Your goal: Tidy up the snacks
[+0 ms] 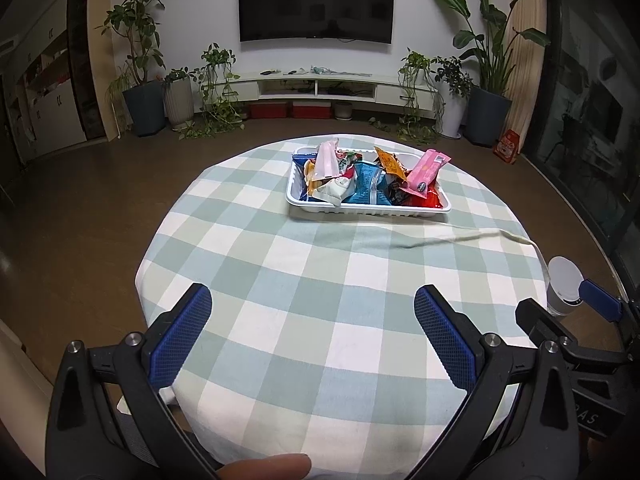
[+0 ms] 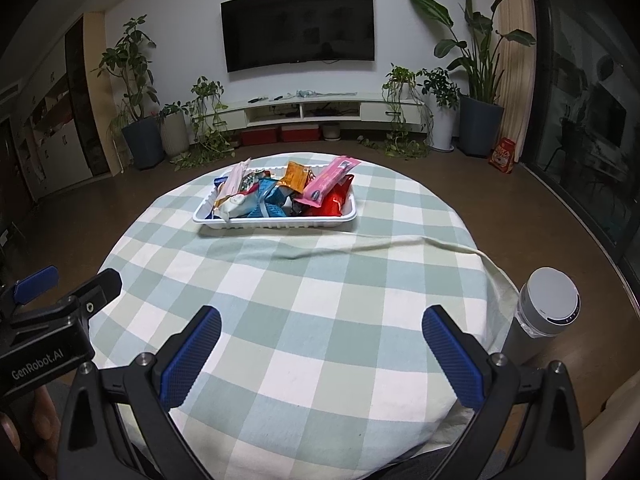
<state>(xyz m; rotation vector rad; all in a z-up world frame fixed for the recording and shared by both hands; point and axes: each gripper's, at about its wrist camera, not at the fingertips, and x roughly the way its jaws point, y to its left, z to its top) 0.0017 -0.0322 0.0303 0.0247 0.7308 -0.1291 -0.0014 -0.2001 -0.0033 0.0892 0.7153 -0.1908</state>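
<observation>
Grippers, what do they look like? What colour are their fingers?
Both the left gripper and the right gripper are black frames with silver bolts. Their fingers carry blue, bumpy-textured pads. White lettering reading GenRobot.AI marks the left one's body.

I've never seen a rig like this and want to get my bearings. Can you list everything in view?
tray: one, white, far side of table
snack packets: a heap, pink, orange, blue, red, white, in the tray
tablecloth: one, green-blue-white check, covering round table
canister: one, grey-white, beside table's right edge
television: one, black, on wall
potted plants: several, green, along wall
left gripper: blue pads, open, empty
right gripper: blue pads, open, empty
</observation>
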